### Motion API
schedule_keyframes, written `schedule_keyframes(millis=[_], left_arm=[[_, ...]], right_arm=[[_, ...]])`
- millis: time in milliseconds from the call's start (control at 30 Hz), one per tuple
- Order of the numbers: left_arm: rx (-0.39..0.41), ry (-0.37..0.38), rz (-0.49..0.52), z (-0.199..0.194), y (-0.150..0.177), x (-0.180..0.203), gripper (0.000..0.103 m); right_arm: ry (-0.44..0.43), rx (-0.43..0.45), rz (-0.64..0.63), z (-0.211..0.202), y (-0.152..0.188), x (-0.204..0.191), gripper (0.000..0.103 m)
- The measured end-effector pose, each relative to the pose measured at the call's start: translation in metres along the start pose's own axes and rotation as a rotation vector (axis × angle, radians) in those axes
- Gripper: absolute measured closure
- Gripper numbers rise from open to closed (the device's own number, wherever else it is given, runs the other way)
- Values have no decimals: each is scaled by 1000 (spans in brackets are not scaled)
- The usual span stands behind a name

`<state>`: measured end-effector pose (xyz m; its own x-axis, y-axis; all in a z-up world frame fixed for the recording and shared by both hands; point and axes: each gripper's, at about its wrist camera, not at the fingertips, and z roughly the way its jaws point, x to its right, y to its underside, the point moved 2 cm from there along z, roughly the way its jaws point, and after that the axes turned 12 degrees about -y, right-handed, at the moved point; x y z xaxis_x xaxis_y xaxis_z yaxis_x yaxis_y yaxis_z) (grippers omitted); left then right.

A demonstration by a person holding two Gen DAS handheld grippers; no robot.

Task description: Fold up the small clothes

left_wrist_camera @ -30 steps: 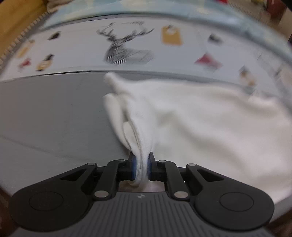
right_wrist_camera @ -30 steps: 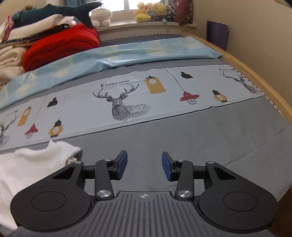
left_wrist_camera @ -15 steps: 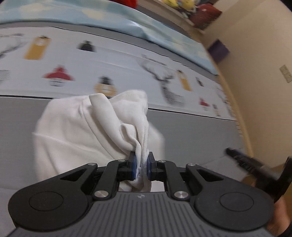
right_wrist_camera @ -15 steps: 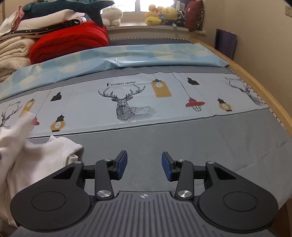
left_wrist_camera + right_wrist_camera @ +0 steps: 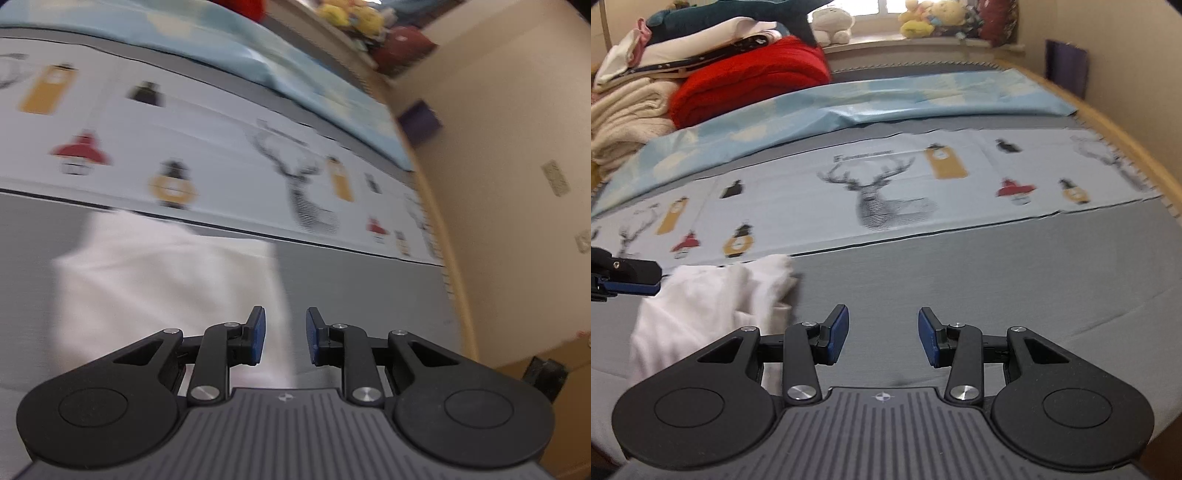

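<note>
Support surface: bed (image 5: 1015, 288), grey sheet, wooden rim along the right edge (image 5: 1126, 140). Landmark is the deer-print cloth strip (image 5: 886, 192) laid flat across the bed, also visible in the left wrist view (image 5: 258, 158) but blurred. White garment (image 5: 713, 299) lies crumpled on the grey sheet just in front of the strip, toward its left end, far edge touching or overlapping the strip's near border; same garment (image 5: 159, 288). Behind the strip: light blue sheet (image 5: 849, 107) lying across the bed. Behind that, left: red blanket (image 5: 753, 85) and a stack of folded cream blankets (image 5: 624, 114).
</note>
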<state>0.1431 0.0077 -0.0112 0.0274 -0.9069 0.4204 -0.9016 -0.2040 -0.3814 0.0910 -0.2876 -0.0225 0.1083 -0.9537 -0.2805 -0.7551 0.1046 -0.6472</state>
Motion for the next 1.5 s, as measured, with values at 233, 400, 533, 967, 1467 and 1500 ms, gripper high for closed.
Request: schedule_keyframes(millis=[233, 400, 533, 967, 1467, 1500], left_arm=[[-16, -161, 15, -27, 10, -68, 79], [-45, -194, 64, -35, 20, -84, 78], [-77, -195, 138, -26, 26, -75, 78], [-259, -262, 525, 49, 83, -26, 73], [-147, -249, 265, 13, 36, -79, 70], [-146, -251, 259, 12, 35, -80, 70]], right_arm=[[-209, -129, 82, 40, 9, -45, 57], [-202, -412, 4, 81, 40, -83, 57], [-254, -416, -53, 70, 44, -91, 93], [-276, -438, -79, 22, 62, -44, 92], [-212, -56, 115, 67, 8, -32, 57], [-210, -61, 115, 76, 5, -35, 57]])
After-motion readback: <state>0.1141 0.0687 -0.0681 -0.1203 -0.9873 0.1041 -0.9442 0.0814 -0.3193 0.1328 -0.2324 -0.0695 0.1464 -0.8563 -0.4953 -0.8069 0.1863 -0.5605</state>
